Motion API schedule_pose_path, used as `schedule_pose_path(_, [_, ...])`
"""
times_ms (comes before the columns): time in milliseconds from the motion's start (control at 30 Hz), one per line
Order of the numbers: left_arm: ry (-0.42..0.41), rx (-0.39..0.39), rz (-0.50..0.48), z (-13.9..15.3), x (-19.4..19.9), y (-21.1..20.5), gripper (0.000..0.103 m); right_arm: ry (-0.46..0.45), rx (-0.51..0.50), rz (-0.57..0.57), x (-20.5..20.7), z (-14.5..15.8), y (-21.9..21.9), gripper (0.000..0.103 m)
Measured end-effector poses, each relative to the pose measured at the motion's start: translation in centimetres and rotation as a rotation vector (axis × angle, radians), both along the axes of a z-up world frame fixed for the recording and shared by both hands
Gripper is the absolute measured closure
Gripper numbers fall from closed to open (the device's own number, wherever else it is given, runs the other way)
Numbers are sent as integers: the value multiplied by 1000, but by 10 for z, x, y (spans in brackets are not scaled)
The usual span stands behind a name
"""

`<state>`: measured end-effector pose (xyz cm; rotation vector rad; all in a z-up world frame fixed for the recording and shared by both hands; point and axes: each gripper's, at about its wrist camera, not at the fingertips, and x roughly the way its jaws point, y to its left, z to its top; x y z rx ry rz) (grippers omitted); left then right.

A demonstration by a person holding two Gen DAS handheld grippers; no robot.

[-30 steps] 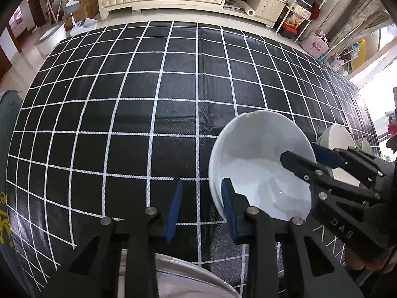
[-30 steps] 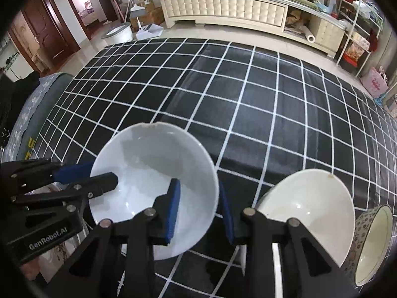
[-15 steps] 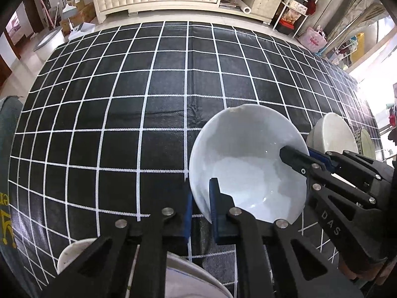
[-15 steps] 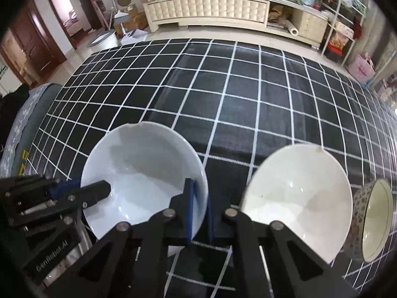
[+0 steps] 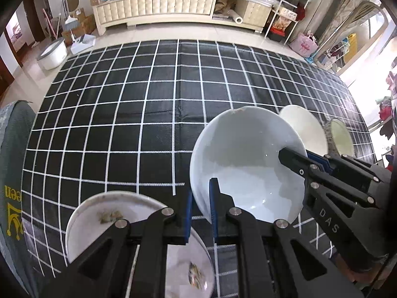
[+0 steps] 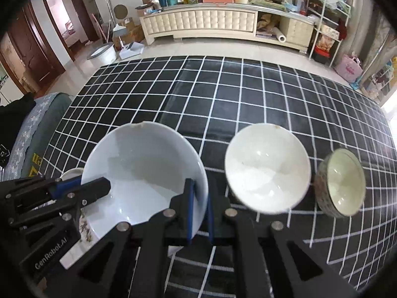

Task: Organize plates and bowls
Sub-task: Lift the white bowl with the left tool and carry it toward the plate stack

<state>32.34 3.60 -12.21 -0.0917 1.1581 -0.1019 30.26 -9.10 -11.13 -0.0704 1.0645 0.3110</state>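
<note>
We see the white bowl (image 5: pixel 248 164) gripped at 2 opposite rim points: the left gripper (image 5: pixel 200 206) is clenched on its left wall, the right gripper (image 6: pixel 198 208) on its right wall. It sits tilted over the checked cloth (image 5: pixel 124 114), beside a soiled plate (image 5: pixel 99 221), a cream bowl (image 6: pixel 268 168) and a patterned bowl (image 6: pixel 342 183).

"DAS" on right gripper (image 5: pixel 306 159), "GenRobot.AI" on left gripper (image 6: pixel 82 186), apparently

Bright daylight from the right, blown out at a window (image 5: pixel 372 57). Soft glints inside the white bowl (image 5: pixel 248 164). Strong fisheye bending, dark vignetted corners, slight edge blur.
</note>
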Motion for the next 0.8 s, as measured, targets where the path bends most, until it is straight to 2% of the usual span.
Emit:
schedule_pose_path(167, [-17, -20, -2, 13, -20, -6, 93, -3, -16, -22, -25, 8, -7, 90])
schedule_pose_path(333, [-31, -1, -21, 18, -46, -16, 93, 15, -26, -49, -43, 4, -16, 91])
schedule_pose_path(467, [-6, -13, -33, 9, -63, -21, 93, 39, -38, -66, -58, -6, -24, 90])
schedule_pose_path(567, [3, 9, -43, 1, -71, -24, 93, 59, -35, -74, -65, -14, -28, 91])
schedule_pose_path(800, [50, 13, -53, -23, -80, -36, 93, 106, -24, -89, -71, -35, -33, 90])
